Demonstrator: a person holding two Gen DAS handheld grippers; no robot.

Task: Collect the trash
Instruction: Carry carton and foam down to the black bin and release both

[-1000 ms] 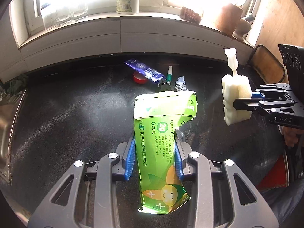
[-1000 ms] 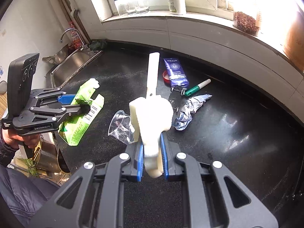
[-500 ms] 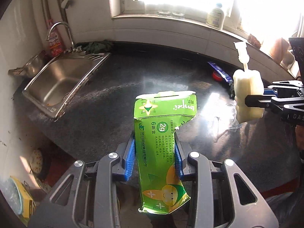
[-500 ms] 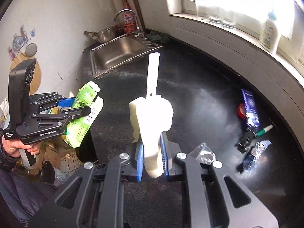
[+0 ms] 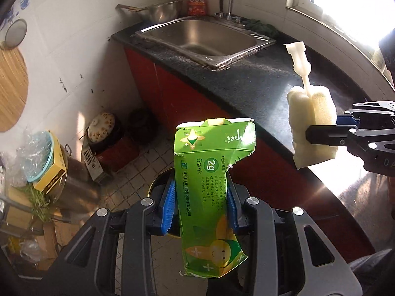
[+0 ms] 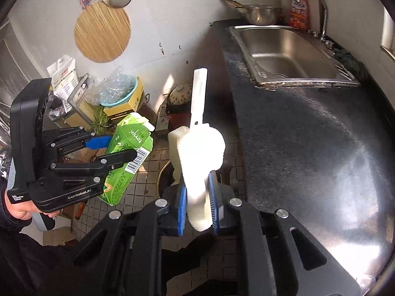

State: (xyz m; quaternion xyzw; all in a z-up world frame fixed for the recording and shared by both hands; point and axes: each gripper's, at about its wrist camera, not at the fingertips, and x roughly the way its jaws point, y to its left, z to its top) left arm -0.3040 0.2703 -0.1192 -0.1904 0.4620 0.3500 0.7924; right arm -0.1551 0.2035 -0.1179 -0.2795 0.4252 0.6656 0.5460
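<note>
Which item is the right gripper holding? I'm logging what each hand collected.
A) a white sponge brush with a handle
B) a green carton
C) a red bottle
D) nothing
A: the right gripper is shut on the white sponge brush, while the green carton sits in the left gripper.

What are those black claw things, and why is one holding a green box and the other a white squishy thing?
They are grabbing tools that a person holds, one in each hand. Each has two fingers and a small camera looking along them, so each picture is taken from one tool.

In the left tool's picture, the left gripper squeezes a flattened green carton. The right tool shows at the side. In the right tool's picture, the right gripper pinches a white sponge brush with a long handle.

Both are held out past the edge of the dark counter, above the tiled floor. A metal sink sits in the counter. The person is collecting trash.
</note>
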